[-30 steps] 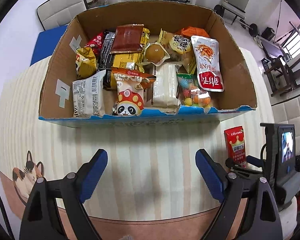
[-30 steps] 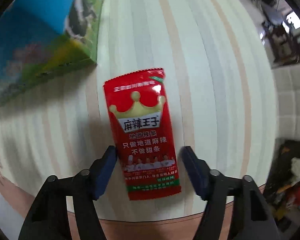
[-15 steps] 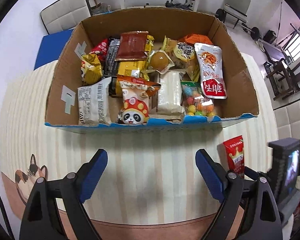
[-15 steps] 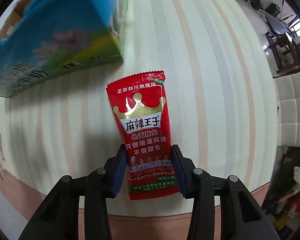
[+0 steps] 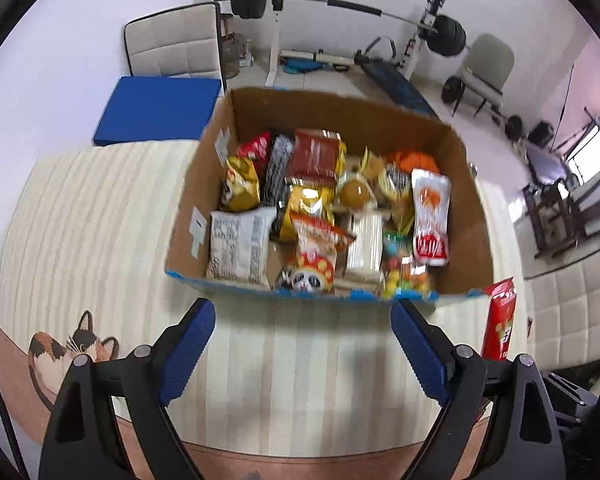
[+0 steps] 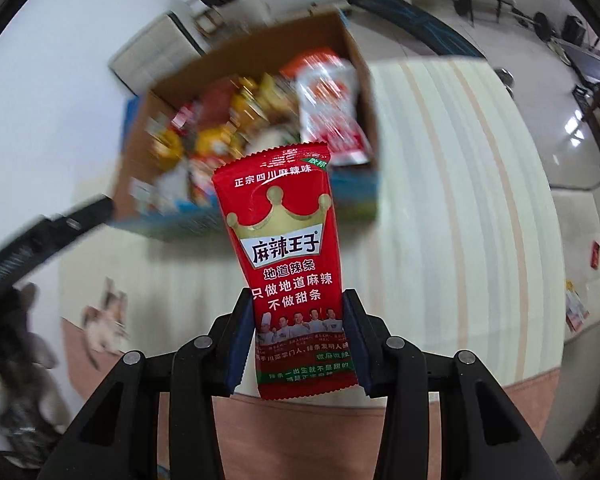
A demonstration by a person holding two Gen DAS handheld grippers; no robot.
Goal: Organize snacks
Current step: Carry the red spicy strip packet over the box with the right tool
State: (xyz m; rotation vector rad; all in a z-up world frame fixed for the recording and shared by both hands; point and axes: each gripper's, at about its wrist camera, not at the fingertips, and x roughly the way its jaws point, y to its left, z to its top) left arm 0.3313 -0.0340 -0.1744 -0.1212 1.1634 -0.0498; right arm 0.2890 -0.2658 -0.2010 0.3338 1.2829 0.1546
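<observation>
A red snack packet (image 6: pixel 288 264) with a gold crown and white lettering hangs in the air above the striped tablecloth, my right gripper (image 6: pixel 300 344) shut on its lower part. The same red packet (image 5: pixel 500 324) shows at the right edge of the left wrist view, beside the box. The cardboard box (image 5: pixel 472 208) stands farther back on the table, filled with several snack packs. In the right wrist view the cardboard box (image 6: pixel 360 60) is blurred behind the packet. My left gripper (image 5: pixel 302 354) is open and holds nothing, hovering over the cloth in front of the box.
The striped tablecloth (image 5: pixel 100 220) has a cat picture (image 5: pixel 72 352) at its near left corner. A blue cushion (image 5: pixel 160 112) and a pale chair (image 5: pixel 176 44) stand behind the table. Weight-lifting gear (image 5: pixel 340 4) lines the far wall. Another pale chair (image 5: pixel 572 308) is at the right.
My right gripper closed on the red packet and lifted it off the cloth; the box came into its view. My left gripper rose and drew back, still open.
</observation>
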